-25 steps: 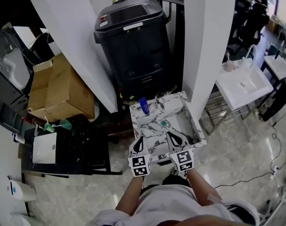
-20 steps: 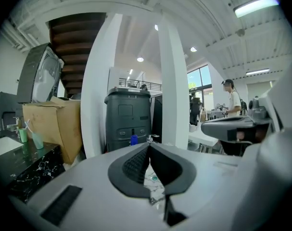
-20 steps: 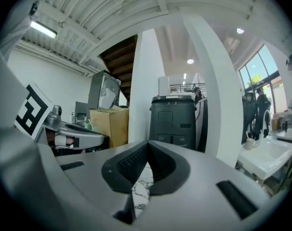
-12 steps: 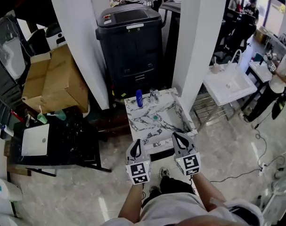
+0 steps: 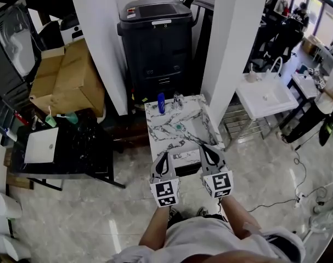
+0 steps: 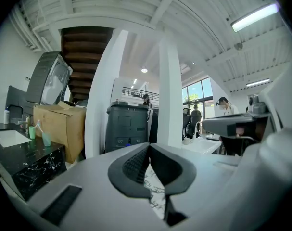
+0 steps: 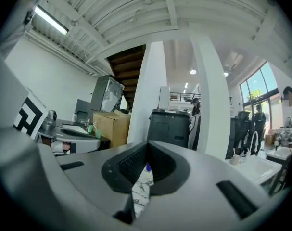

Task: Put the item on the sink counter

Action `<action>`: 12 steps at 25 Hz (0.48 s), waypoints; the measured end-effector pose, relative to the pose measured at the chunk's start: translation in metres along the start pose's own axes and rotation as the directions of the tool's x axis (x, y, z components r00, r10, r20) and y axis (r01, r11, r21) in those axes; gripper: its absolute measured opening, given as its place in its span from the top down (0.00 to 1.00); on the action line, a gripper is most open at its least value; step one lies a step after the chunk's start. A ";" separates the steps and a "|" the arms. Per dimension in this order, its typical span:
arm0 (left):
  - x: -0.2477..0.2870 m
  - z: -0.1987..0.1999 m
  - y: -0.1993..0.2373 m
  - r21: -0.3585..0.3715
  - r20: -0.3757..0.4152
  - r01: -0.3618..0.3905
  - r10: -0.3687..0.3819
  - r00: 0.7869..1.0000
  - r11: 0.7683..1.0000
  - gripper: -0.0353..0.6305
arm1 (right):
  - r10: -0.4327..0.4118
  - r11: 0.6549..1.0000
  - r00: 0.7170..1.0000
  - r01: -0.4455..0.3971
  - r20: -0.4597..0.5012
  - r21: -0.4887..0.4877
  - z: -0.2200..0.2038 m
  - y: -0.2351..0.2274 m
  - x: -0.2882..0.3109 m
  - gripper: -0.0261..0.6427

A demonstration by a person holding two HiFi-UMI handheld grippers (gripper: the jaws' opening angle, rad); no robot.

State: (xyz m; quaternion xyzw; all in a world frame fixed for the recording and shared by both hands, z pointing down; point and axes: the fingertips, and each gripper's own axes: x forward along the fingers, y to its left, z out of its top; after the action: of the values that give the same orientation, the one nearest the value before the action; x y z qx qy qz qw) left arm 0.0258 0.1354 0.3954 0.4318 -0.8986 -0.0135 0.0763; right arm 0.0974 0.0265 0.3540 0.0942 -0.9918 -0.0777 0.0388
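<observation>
Over the last second both claws were drawn back. They had been held over the near part of the marble sink bench (image 5: 180, 144) and were now found at its front edge, with more floor shown between the person and the bench. The blue bottle (image 5: 161, 103) was left standing upright at the far edge of the bench, just beside the tap (image 5: 178, 98) and well apart from both claws. A small teal thing (image 5: 179, 127) was seen in the basin. If the bottle was the item meant, the placing was judged to be done already and the withdrawal to be the closing move

The left claw (image 5: 163, 158) was seen fully closed in the left gripper view, its 2 jaws brought together with nothing between them; only marble pattern was shown through the gap below the tips. The right claw (image 5: 205, 150) was likewise closed and empty, the bottle being glimpsed far beyond its tips in the right gripper view. Neither claw was touching the bench, as far as could be told from the head view
</observation>
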 end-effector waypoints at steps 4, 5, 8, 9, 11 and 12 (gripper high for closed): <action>-0.003 0.015 -0.025 0.011 0.036 -0.016 0.016 0.999 1.000 0.93 | -0.002 1.000 0.999 0.002 0.041 0.008 0.013 -0.022 -0.018 0.95; -0.002 0.021 -0.031 0.020 0.054 -0.018 0.017 0.998 1.000 0.93 | -0.004 1.000 0.998 0.004 0.059 0.008 0.018 -0.028 -0.021 0.95; 0.004 0.031 -0.048 0.051 0.071 -0.010 0.006 0.997 0.999 0.93 | -0.014 1.000 0.995 0.012 0.095 0.019 0.028 -0.043 -0.026 0.95; 0.006 0.033 -0.054 0.058 0.071 -0.001 -0.003 0.997 0.998 0.93 | -0.017 1.000 0.995 0.014 0.103 0.026 0.030 -0.047 -0.028 0.95; 0.010 0.037 -0.066 0.064 0.078 0.014 -0.019 0.997 0.998 0.93 | -0.018 0.999 0.993 0.015 0.113 0.030 0.033 -0.053 -0.033 0.95; 0.011 0.039 -0.071 0.063 0.082 0.017 -0.022 0.996 0.998 0.93 | -0.017 1.000 0.993 0.014 0.113 0.026 0.032 -0.055 -0.035 0.95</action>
State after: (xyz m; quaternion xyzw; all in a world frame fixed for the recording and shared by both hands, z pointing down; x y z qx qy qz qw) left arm 0.0682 0.0805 0.3518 0.4419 -0.8967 -0.0041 0.0256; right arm 0.1388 -0.0155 0.3112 0.0976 -0.9925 -0.0709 -0.0194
